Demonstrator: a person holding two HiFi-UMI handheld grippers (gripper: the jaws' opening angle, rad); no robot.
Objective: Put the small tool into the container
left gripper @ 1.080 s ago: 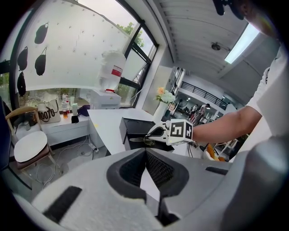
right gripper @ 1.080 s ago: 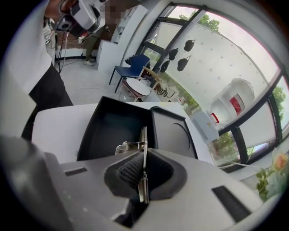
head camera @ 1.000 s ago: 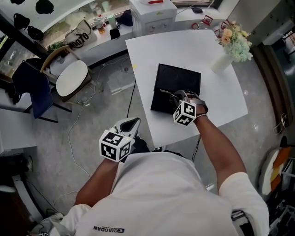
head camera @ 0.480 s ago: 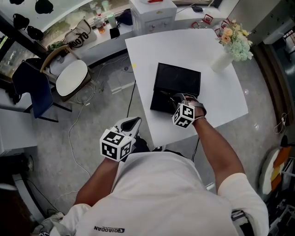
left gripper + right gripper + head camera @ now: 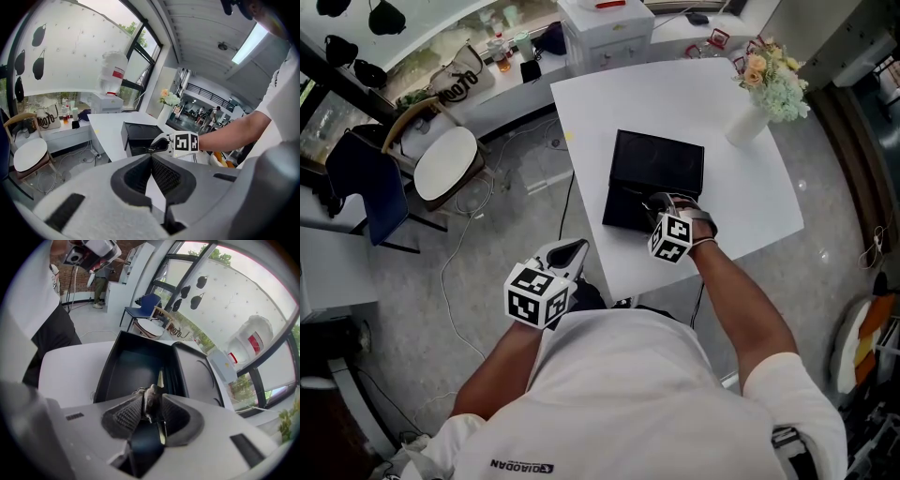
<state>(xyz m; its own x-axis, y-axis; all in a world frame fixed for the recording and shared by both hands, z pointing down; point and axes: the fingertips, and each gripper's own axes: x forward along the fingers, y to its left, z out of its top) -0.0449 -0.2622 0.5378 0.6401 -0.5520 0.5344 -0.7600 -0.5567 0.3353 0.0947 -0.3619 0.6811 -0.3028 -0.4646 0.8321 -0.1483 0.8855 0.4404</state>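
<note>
A black container (image 5: 623,155) stands open on the white table (image 5: 675,94), its dark inside (image 5: 133,366) right under my right gripper (image 5: 652,201). Seen from the right gripper view, a small grey metal tool (image 5: 151,401) sits between the tips of the right gripper (image 5: 153,405), over the container's near part. These jaws are opening, with the tool still between them. My left gripper (image 5: 572,249) hangs off the table's near-left side, above the floor. Its jaws (image 5: 151,157) meet at the tips with nothing in them. The left gripper view also shows the container (image 5: 140,136).
A white vase of flowers (image 5: 764,89) stands at the table's far right corner. Off the table's left are a chair with a round white seat (image 5: 445,159), a blue chair (image 5: 370,183) and cables on the floor (image 5: 455,272). A white drawer unit (image 5: 605,28) stands behind the table.
My right gripper has shifted slightly forward and left over the container's near edge. The left gripper has stayed put.
</note>
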